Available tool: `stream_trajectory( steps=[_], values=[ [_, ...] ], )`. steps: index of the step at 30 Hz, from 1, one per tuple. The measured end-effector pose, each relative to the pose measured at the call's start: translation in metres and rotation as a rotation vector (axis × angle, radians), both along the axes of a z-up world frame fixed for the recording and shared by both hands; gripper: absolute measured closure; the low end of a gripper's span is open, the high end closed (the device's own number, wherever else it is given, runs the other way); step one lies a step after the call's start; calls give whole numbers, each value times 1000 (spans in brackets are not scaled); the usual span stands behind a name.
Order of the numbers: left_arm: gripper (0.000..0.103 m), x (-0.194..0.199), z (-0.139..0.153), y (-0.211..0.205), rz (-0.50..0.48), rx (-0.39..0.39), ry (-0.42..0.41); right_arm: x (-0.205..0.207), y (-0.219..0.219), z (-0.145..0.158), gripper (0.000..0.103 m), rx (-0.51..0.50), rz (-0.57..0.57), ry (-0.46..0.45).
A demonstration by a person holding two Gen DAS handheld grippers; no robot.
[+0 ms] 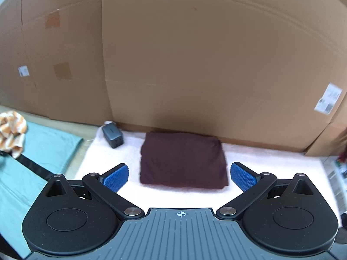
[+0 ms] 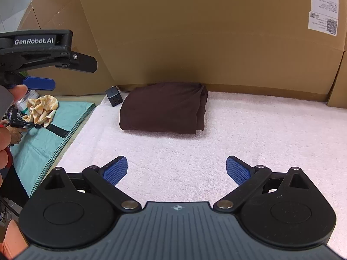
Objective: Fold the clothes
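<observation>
Both grippers — left gripper (image 1: 179, 176), right gripper (image 2: 176, 170) — gape wide, empty; one folded maroon garment (image 2: 162, 108) lies mid-frame, one dark charger (image 2: 113, 97) just beside it, upper left.

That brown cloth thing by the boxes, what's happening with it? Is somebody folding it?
A person holds a gripper in each hand for folding clothes. The dark brown garment already lies folded in a neat stack on the pink towel, next to the cardboard wall. Nothing is touching it: the left gripper and the right gripper both have their fingers wide open and empty. An orange-and-white cloth sits crumpled on the teal sheet, not yet folded.
</observation>
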State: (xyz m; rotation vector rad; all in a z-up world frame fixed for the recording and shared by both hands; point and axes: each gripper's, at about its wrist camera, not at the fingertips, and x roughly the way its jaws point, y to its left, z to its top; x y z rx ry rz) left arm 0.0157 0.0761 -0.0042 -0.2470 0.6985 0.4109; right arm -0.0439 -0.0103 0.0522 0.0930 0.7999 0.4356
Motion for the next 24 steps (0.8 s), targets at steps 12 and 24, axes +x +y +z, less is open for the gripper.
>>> stream_trajectory(
  steps=[12,24],
  values=[
    [0,-8,16,-13,72,102,-11,0,22,4,5,-8,37,-23],
    [0,-4,-12,10,14,-65,75,4,33,1,5,-9,37,-15]
  ],
)
